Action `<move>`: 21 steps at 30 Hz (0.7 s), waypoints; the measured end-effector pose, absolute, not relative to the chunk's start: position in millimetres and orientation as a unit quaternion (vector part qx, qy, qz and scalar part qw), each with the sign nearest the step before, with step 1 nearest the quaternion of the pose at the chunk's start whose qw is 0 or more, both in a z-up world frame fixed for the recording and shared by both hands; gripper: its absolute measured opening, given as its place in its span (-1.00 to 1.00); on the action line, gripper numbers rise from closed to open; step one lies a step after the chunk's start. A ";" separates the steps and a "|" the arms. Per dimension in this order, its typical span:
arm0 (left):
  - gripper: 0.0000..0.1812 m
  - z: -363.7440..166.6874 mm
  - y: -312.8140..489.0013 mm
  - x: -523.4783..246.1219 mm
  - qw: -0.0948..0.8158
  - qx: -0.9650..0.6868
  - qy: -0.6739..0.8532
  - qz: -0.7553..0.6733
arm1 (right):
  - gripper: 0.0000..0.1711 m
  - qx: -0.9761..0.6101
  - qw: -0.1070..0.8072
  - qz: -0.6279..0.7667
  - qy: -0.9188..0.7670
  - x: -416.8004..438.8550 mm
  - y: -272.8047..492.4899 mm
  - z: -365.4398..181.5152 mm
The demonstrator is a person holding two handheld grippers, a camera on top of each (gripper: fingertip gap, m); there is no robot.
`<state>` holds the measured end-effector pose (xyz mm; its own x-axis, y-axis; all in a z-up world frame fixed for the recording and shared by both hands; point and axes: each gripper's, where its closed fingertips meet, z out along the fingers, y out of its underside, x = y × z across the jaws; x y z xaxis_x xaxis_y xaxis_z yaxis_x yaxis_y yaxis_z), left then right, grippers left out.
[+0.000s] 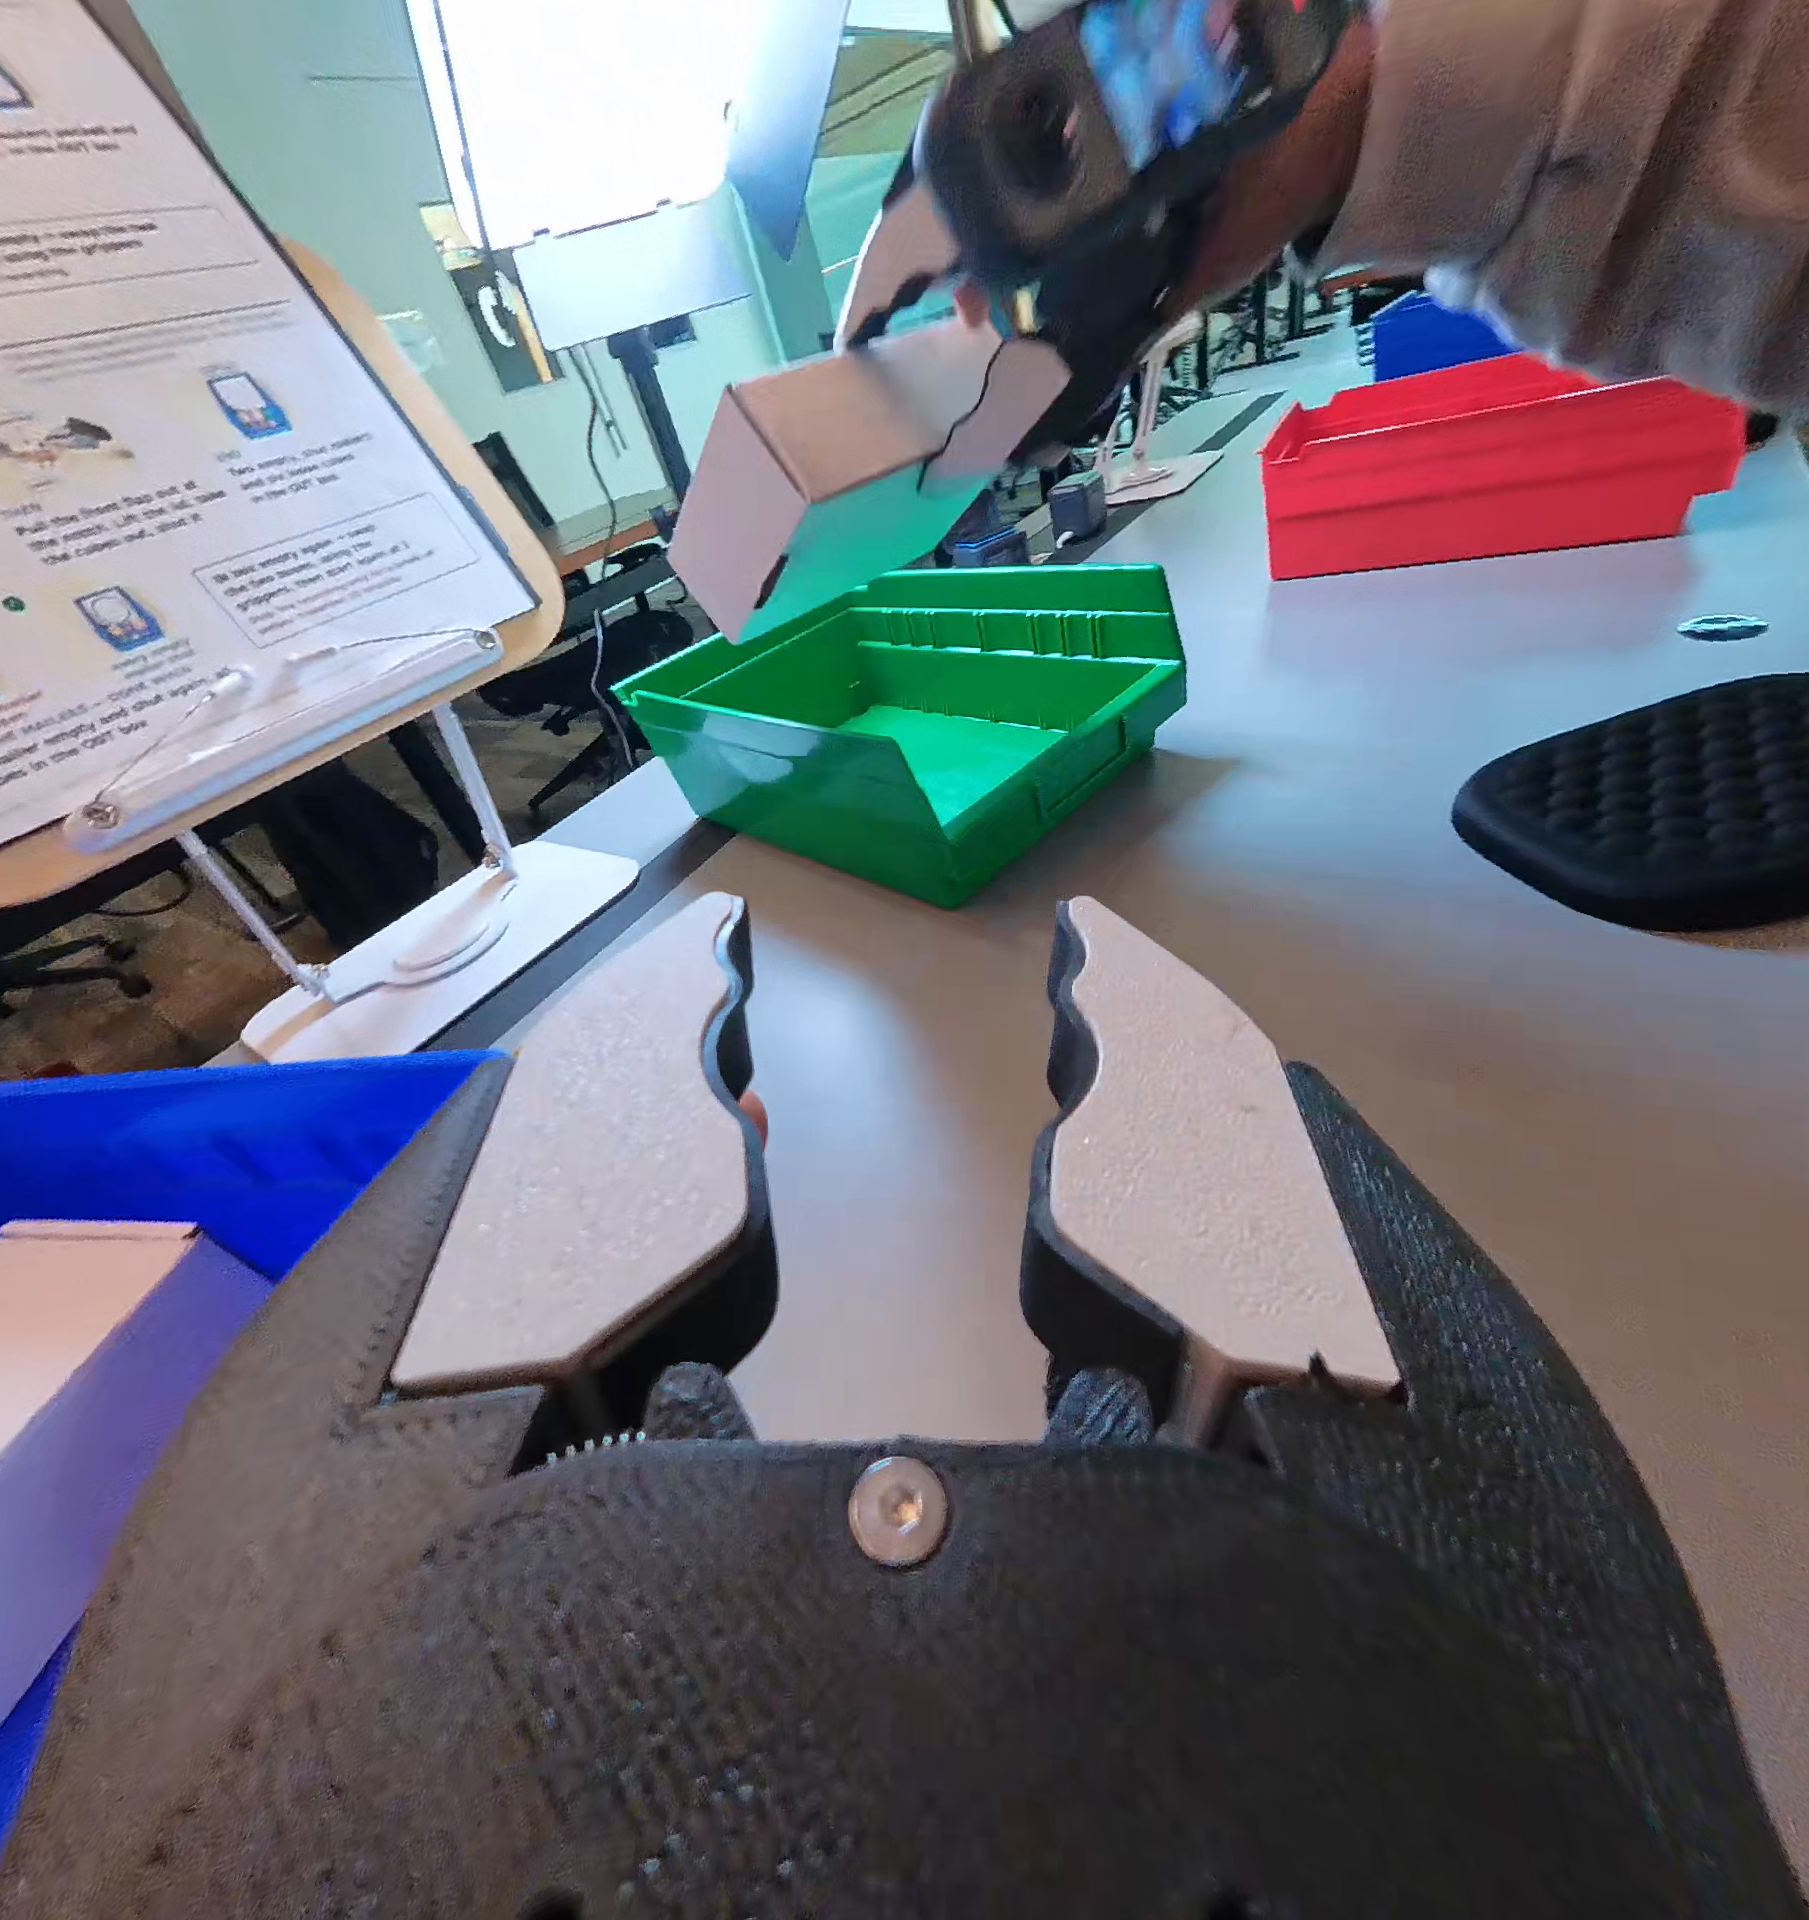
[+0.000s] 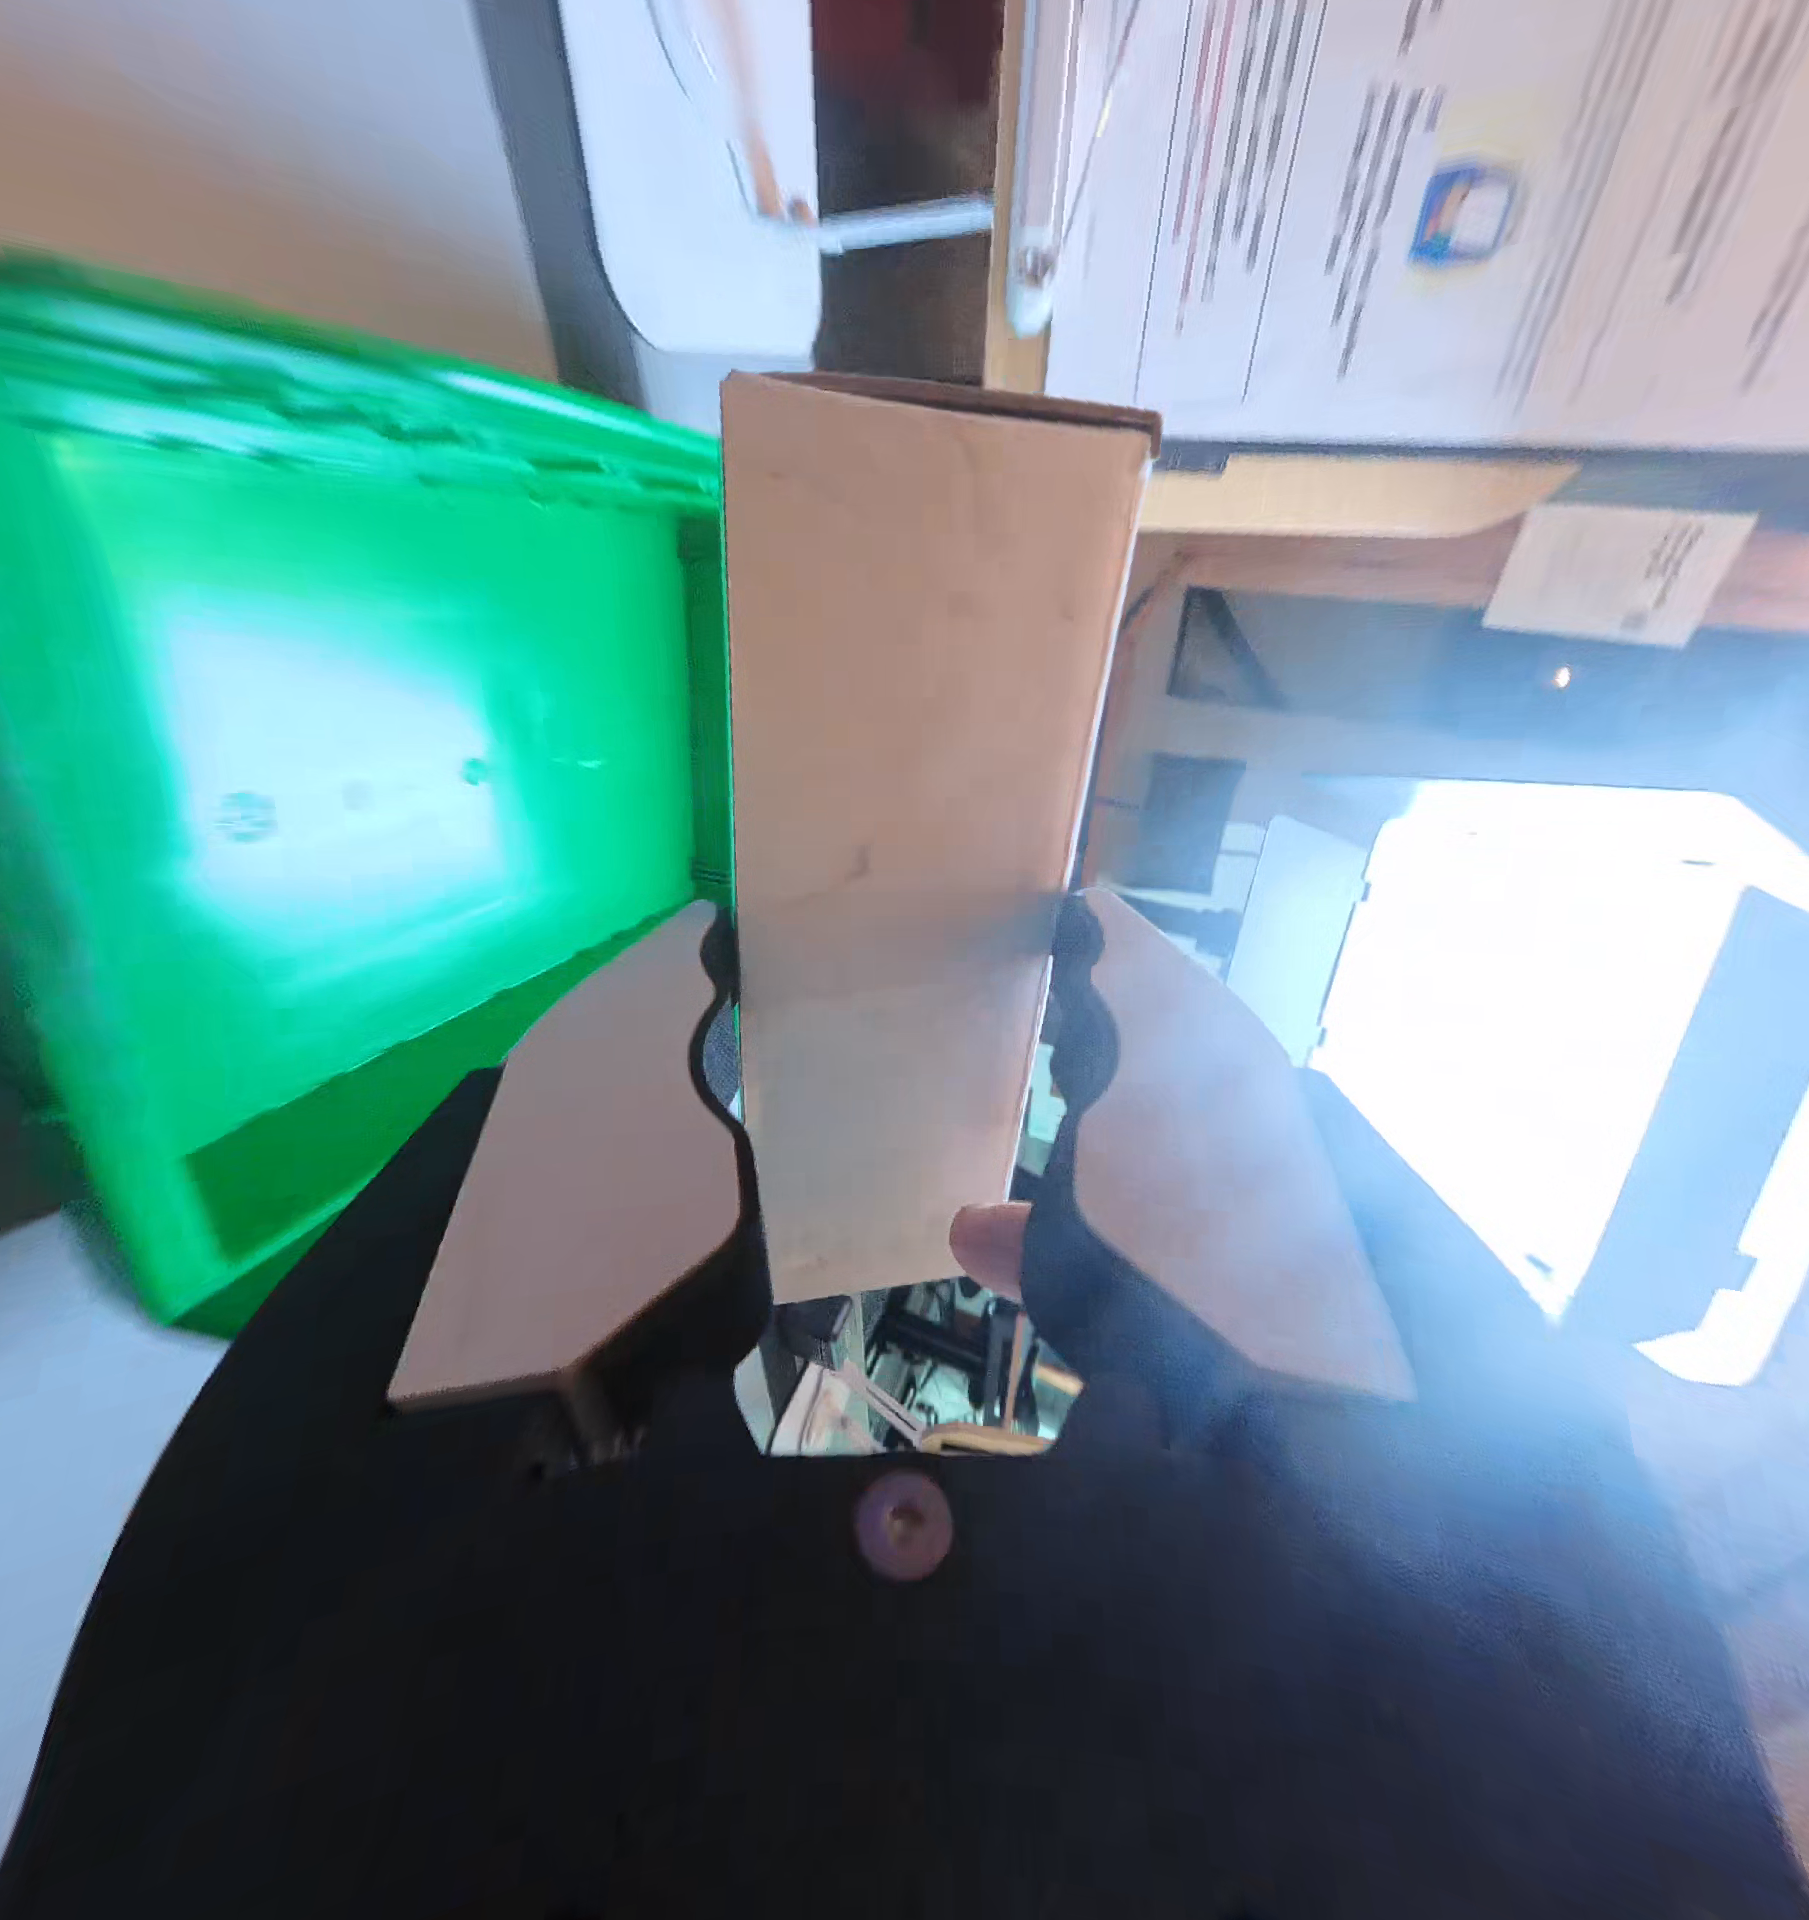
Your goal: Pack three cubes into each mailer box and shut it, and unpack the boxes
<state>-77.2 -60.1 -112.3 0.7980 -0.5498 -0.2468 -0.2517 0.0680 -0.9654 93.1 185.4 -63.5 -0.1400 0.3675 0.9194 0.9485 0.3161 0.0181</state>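
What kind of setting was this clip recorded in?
Likely an office or lab set up as a data-collection station: a grey table holding coloured bins such as the green bin, an instruction sheet on a stand, and office chairs behind.

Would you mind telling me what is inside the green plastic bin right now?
The green plastic bin shows only bare floor; its near wall hides the front corner. The cardboard mailer box hangs above it.
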 end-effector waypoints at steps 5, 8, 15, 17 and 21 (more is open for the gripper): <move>-0.45 -127.9 -53.0 -90.6 0.656 -0.697 0.281 -0.075 | -0.31 -0.503 0.424 -0.360 -0.661 98.1 270.9 -137.7; -0.45 -134.9 -48.3 -97.0 0.647 -0.711 0.265 -0.080 | -0.32 -0.490 0.401 -0.383 -0.672 96.8 294.9 -183.3; -0.48 -148.0 -41.0 -101.6 0.632 -0.727 0.255 -0.085 | -0.31 -0.494 0.413 -0.394 -0.655 91.5 318.0 -200.7; -0.48 -151.5 -40.3 -100.6 0.628 -0.730 0.258 -0.081 | -0.31 -0.492 0.401 -0.398 -0.663 88.7 315.6 -203.9; -0.50 -152.7 -40.2 -99.9 0.626 -0.731 0.262 -0.071 | -0.31 -0.479 0.372 -0.405 -0.684 89.0 307.5 -217.0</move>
<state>-99.9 -40.2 -152.7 0.8526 -0.4722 -0.2237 -0.2941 -0.0798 -0.9524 89.0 307.5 -217.0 -0.2639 0.3545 0.8971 0.9571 0.2117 0.1979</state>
